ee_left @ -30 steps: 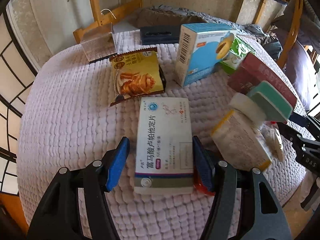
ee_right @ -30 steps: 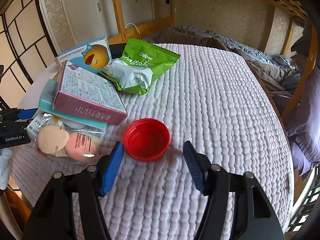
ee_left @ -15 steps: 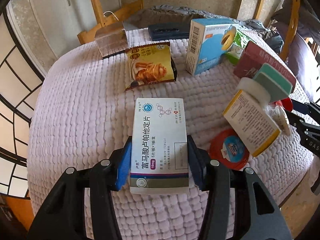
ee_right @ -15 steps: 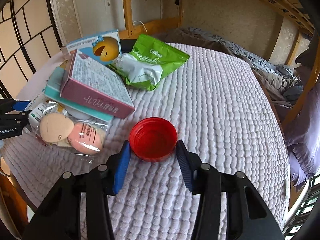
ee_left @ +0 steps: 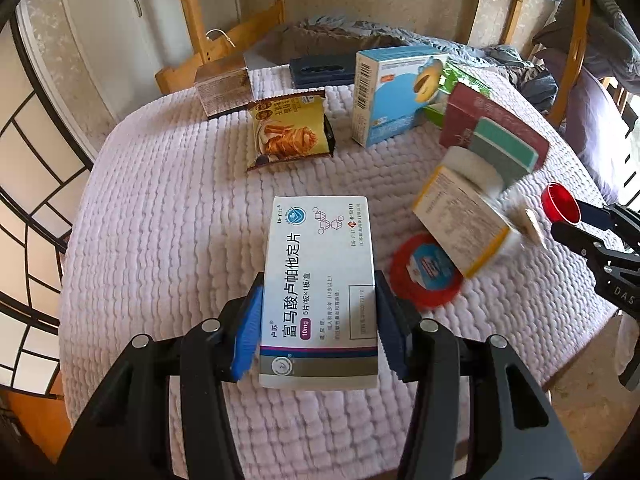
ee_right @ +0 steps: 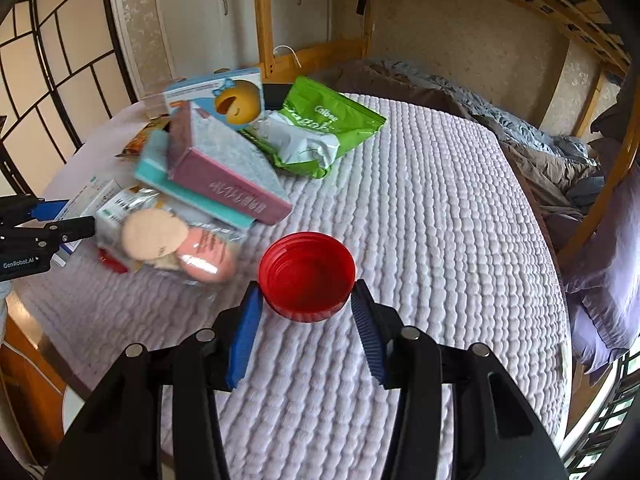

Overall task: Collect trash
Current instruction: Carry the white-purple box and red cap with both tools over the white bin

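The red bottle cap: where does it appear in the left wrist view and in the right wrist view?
Left wrist view: red bottle cap at the far right edge, held by the right gripper.
Right wrist view: bottom centre, between the blue pads of that gripper.
Shared landmark: the pink box on the teal one.

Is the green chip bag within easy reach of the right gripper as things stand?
Probably not yet. The right gripper is shut on the red cap, so that must go first. Otherwise the way looks free: bare blanket lies between it and the green bag.
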Demonstrator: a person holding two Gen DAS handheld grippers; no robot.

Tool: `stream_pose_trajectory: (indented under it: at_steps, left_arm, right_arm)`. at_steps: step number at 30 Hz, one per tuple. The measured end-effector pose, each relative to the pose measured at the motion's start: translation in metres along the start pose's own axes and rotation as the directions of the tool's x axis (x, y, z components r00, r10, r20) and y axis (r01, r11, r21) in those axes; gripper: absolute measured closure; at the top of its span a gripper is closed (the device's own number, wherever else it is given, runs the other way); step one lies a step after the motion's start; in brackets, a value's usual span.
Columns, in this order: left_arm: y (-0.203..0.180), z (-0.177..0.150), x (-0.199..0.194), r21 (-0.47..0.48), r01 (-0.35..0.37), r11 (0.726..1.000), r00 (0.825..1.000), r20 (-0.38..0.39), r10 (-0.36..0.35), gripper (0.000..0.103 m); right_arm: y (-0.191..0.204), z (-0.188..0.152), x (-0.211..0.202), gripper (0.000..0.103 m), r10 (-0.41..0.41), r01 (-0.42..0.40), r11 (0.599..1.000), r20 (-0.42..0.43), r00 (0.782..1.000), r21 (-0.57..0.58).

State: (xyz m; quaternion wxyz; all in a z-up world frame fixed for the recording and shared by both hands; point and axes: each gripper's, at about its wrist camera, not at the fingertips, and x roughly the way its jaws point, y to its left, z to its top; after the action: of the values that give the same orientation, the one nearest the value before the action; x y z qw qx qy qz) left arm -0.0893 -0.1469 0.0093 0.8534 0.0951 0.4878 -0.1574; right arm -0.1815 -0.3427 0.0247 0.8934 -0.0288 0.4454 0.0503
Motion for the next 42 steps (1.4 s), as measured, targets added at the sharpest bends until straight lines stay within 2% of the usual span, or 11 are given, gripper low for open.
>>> stream_pose_trajectory:
  at_steps: [17, 29, 42]
  left_arm:
    - [-0.009, -0.037, -0.029, -0.009, 0.045, 0.999, 0.999, -0.010, -0.045, 0.050]
    - [-0.022, -0.057, -0.050, 0.042, 0.065, 0.997, 0.998, 0.002, -0.065, 0.050]
    - [-0.038, -0.083, -0.063, 0.112, 0.094, 0.989, 0.995, -0.024, -0.092, 0.050]
  right_arm:
    - [0.029, -0.021, -0.039, 0.057, 0.045, -0.045, 0.997, -0.011, 0.999, -0.062]
    - [0.051, -0.037, -0.062, 0.057, 0.097, -0.098, 0.991, -0.011, 0.995, -0.090]
    - [0.068, -0.059, -0.078, 0.057, 0.122, -0.126, 0.984, -0.039, 0.992, -0.125]
